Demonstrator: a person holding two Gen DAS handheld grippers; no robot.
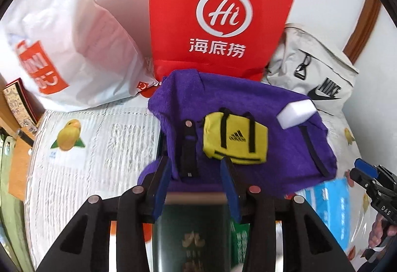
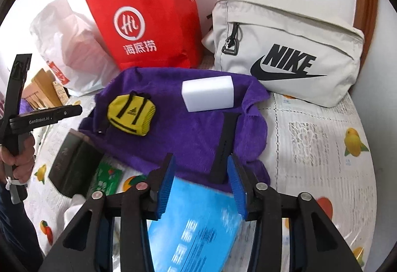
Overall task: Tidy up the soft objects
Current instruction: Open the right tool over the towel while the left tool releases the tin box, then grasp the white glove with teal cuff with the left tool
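Our left gripper [image 1: 198,180] hangs with its blue pads spread and nothing between them, poised over the near hem of the purple towel [image 1: 248,128]; our right gripper [image 2: 202,181] is likewise parted and empty, over the towel's near right corner, above a blue packet [image 2: 196,222]; the towel lies spread on the lemon-print tablecloth [image 2: 322,148], carrying a small yellow bag [image 2: 131,115] toward its left and a white sponge block [image 2: 208,93] toward its back right (both loose, as far as we can judge); if a fold or bundle comes next, we should pinch the cloth only, low at the hem, and lift both corners evenly so nothing rolls off; room is tight behind, where the red paper bag [image 2: 148,24] and the grey Nike pouch [image 2: 292,48] press against the far edge; a dark box [image 2: 72,165] crowds the near left; the open cloth lies to the right
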